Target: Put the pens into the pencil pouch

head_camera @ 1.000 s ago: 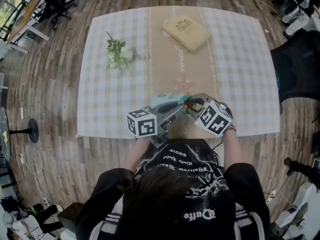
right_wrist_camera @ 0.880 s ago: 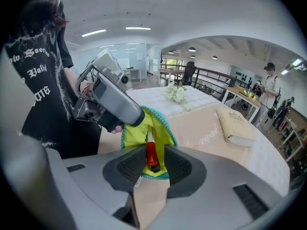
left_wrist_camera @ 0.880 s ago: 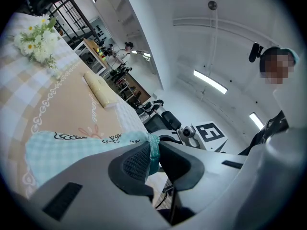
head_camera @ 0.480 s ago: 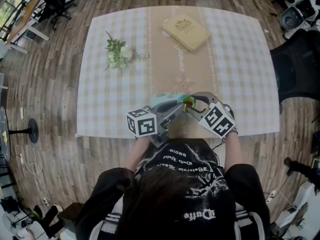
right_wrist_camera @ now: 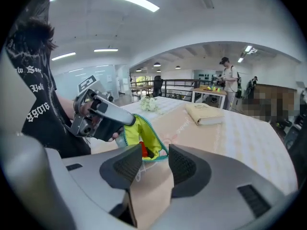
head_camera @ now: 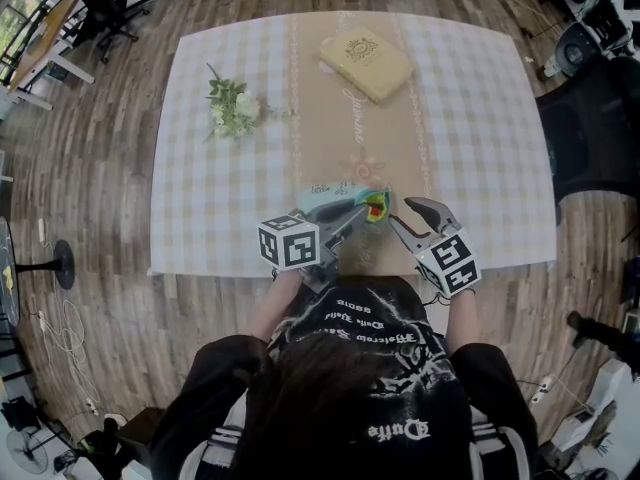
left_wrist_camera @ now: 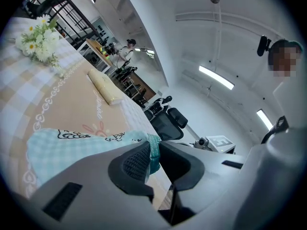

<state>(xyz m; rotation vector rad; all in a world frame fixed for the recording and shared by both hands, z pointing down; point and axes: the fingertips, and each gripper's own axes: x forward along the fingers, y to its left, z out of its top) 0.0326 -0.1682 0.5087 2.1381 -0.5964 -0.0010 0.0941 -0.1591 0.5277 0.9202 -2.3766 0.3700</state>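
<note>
A pale blue checked pencil pouch (head_camera: 335, 200) with a yellow-green lining lies near the table's front edge, its mouth (right_wrist_camera: 139, 133) held up and open. My left gripper (head_camera: 362, 211) is shut on the pouch's teal rim (left_wrist_camera: 153, 150). A red pen (right_wrist_camera: 144, 150) shows inside the mouth. My right gripper (head_camera: 405, 214) stands just right of the pouch, apart from it. Its jaws have just been opening and nothing is between them (right_wrist_camera: 151, 166).
A yellow book (head_camera: 368, 63) lies at the far middle of the checked tablecloth (head_camera: 480, 118). A small bunch of white flowers (head_camera: 232, 108) lies at the far left. A black chair (head_camera: 590, 133) stands beside the table's right edge. A beige runner goes down the middle.
My right gripper has drawn back to the right, away from the pouch mouth, rolled, and its jaws have opened. The left gripper and the pouch have stayed put.
</note>
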